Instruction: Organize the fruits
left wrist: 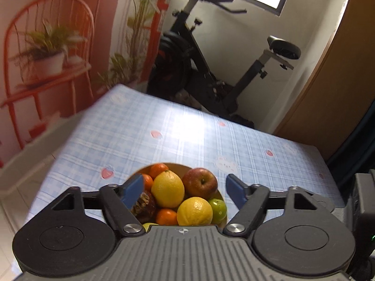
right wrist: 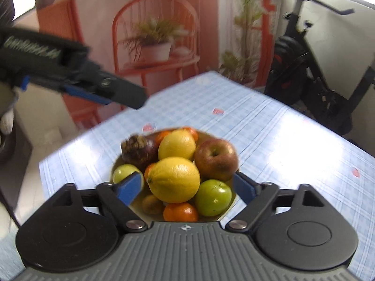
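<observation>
A bowl piled with fruit sits on the blue checked tablecloth. It holds two lemons, a red apple, a green apple, oranges, a dark mangosteen and a kiwi. My right gripper is open and empty, just above the bowl's near side. My left gripper is open and empty over the same bowl, with a lemon and the red apple between its fingers. The left gripper also shows in the right wrist view, raised at upper left.
An exercise bike stands beyond the table's far edge. A backdrop printed with an orange chair and plants stands at the left. A wooden door is at the right.
</observation>
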A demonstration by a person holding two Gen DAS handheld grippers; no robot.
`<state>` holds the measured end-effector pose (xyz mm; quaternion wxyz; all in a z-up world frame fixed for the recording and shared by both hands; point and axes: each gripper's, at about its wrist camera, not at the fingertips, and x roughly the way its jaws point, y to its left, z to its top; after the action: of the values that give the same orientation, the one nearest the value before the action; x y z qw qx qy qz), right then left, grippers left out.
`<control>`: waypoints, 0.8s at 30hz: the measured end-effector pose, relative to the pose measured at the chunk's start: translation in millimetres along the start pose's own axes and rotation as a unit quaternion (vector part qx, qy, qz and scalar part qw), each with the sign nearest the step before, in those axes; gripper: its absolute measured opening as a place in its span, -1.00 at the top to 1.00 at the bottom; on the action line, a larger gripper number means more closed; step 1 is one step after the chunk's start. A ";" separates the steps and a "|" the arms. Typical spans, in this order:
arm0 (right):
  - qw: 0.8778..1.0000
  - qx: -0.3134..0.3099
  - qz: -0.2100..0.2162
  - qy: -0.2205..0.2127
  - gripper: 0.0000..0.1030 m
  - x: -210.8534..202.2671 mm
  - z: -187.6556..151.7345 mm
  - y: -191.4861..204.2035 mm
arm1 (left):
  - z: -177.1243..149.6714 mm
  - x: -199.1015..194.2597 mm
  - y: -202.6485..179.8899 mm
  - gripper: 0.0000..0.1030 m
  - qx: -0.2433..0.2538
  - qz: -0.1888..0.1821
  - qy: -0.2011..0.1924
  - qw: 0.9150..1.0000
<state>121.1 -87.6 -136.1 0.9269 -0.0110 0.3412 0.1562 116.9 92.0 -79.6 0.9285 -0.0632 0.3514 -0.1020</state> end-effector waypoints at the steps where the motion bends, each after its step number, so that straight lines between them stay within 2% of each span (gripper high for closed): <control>1: 1.000 0.017 -0.004 -0.013 -0.80 -9.8 0.8 -3.6 | -0.4 -8.1 -7.9 -0.65 0.011 0.021 -0.010 1.000; 3: 0.998 0.048 -0.002 -0.029 -0.84 -28.9 3.1 -9.8 | -0.3 -21.3 -18.9 -0.65 0.023 0.053 -0.027 0.998; 4: 0.997 0.061 -0.002 -0.040 -0.96 -39.5 5.3 -12.4 | 1.0 -27.8 -23.7 -0.65 0.023 0.063 -0.034 0.997; 5: 0.996 0.068 -0.005 -0.058 -1.00 -51.2 6.8 -14.0 | 2.2 -33.3 -27.7 -0.65 0.022 0.069 -0.039 0.997; 9: 0.990 0.087 -0.028 -0.104 -1.00 -96.9 16.7 -20.5 | 7.2 -58.6 -46.6 -0.71 0.028 0.089 -0.067 0.993; 16: 0.983 0.110 -0.084 -0.119 -1.00 -152.5 33.0 -32.2 | 14.0 -85.7 -85.6 -0.79 0.080 0.152 -0.102 0.980; 24: 0.977 0.112 -0.128 -0.127 -1.00 -190.5 42.1 -31.9 | 15.7 -109.6 -106.2 -0.80 0.082 0.121 -0.132 0.981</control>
<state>20.2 -166.3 14.5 0.9704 0.0689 0.2316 -0.0026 31.7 15.2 22.3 0.9742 0.0428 0.2214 -0.0085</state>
